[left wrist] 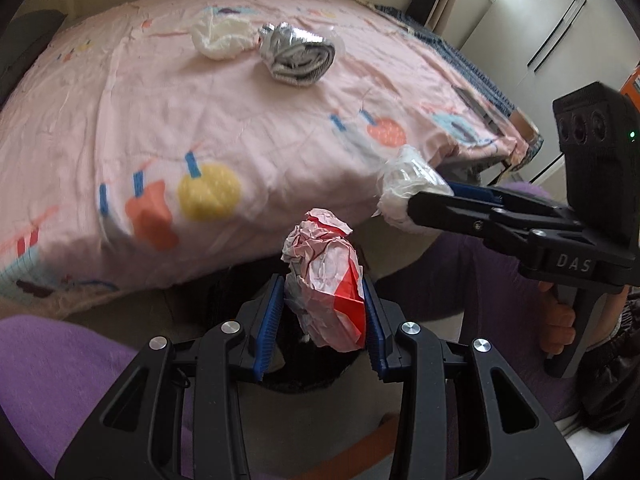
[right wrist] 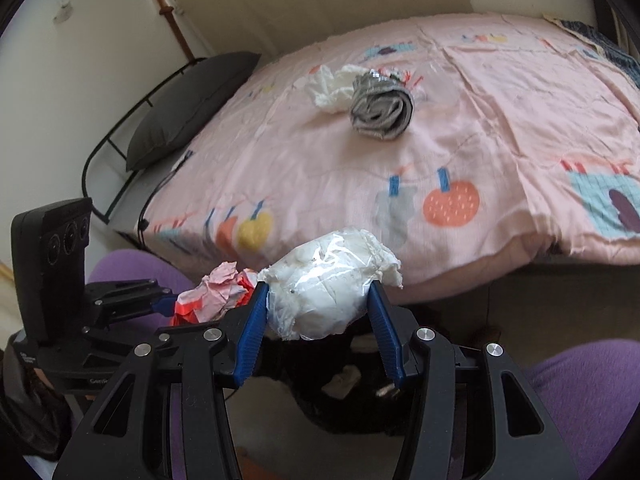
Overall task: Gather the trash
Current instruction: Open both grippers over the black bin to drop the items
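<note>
My left gripper [left wrist: 325, 300] is shut on a crumpled red-and-white wrapper [left wrist: 325, 280], held off the near edge of the bed over a dark bin. My right gripper [right wrist: 318, 300] is shut on a white crumpled wad in clear plastic [right wrist: 324, 284], also off the bed edge. In the left wrist view the right gripper [left wrist: 416, 200] and its white wad [left wrist: 404, 184] show at right. In the right wrist view the left gripper [right wrist: 176, 304] and red wrapper [right wrist: 218, 294] show at left. A silver foil wrapper [left wrist: 298, 54] [right wrist: 380, 112] and a white tissue [left wrist: 220, 38] [right wrist: 330, 84] lie on the bed.
The bed with a pink patterned duvet [left wrist: 200, 120] [right wrist: 480, 120] fills the view. A dark pillow [right wrist: 188, 108] lies at its head by a black rail. A dark bin opening [right wrist: 340, 376] sits below the grippers between purple-clad legs [left wrist: 60, 380]. White wardrobes [left wrist: 560, 20] stand at the right.
</note>
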The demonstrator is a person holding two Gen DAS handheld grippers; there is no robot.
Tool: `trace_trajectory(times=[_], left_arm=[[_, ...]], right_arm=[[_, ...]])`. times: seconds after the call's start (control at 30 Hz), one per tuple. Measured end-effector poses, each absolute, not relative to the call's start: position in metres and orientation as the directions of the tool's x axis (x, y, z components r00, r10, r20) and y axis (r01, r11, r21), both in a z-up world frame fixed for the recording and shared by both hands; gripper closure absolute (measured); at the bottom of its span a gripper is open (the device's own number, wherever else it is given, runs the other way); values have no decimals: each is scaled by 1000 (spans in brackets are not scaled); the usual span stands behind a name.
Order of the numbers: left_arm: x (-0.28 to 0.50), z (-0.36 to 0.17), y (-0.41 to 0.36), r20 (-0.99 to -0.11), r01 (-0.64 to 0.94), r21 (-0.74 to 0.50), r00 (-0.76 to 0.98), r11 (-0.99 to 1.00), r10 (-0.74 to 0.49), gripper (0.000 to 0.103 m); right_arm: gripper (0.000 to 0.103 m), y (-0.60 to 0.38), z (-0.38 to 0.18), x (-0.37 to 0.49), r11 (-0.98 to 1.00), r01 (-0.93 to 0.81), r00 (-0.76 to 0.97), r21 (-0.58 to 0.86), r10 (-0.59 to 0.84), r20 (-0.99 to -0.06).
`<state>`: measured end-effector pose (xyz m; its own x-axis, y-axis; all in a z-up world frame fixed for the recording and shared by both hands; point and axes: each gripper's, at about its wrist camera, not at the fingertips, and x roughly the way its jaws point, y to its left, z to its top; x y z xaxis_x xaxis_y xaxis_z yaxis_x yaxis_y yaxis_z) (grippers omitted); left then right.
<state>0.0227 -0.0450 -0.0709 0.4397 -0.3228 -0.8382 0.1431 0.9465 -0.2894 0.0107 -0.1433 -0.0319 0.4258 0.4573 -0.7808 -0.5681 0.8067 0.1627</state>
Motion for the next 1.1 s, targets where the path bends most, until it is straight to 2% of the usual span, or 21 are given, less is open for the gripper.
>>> trace_trajectory(times=[0.37, 0.43, 0.47, 0.5, 0.53, 0.57, 0.6, 0.73, 0.83, 1.1], left_arm=[[17, -87, -59, -910, 166, -249, 298, 954, -290, 64], [16, -89, -60, -914, 169, -245, 287, 955, -285, 64], [16, -89, -60, -915, 170, -245, 286, 955, -285, 59], [17, -90, -59, -918, 164, -236, 287, 958, -275, 54], [16, -90, -60, -918, 157, -229, 293, 961, -267, 41], [16, -89, -58, -917, 148, -226, 301, 963, -262, 31], [15, -87, -56, -911, 138, -234, 313, 962, -267, 30], [16, -81, -47, -892, 102, -272, 346, 957, -291, 14], [18, -73, -41, -870, 93, -311, 373, 946, -323, 10], [33, -52, -30, -829, 112, -307, 455, 945, -324, 6]], right_arm=[[56, -142, -51, 8, 832, -536, 329, 142, 361, -872], [53, -142, -54, 8, 836, -531, 320, 137, 347, -881], [52, -143, -54, 8, 840, -526, 322, 132, 340, -884], [45, -144, -54, 8, 842, -523, 330, 131, 341, -880], [33, -144, -52, 7, 843, -521, 339, 134, 348, -874], [26, -145, -48, 7, 848, -514, 361, 127, 348, -865], [21, -147, -44, 5, 856, -504, 390, 114, 343, -855], [19, -151, -31, 8, 866, -489, 445, 105, 351, -824], [18, -150, -20, 12, 868, -490, 483, 80, 347, -804], [17, -144, -1, 33, 860, -506, 521, 59, 360, -774]])
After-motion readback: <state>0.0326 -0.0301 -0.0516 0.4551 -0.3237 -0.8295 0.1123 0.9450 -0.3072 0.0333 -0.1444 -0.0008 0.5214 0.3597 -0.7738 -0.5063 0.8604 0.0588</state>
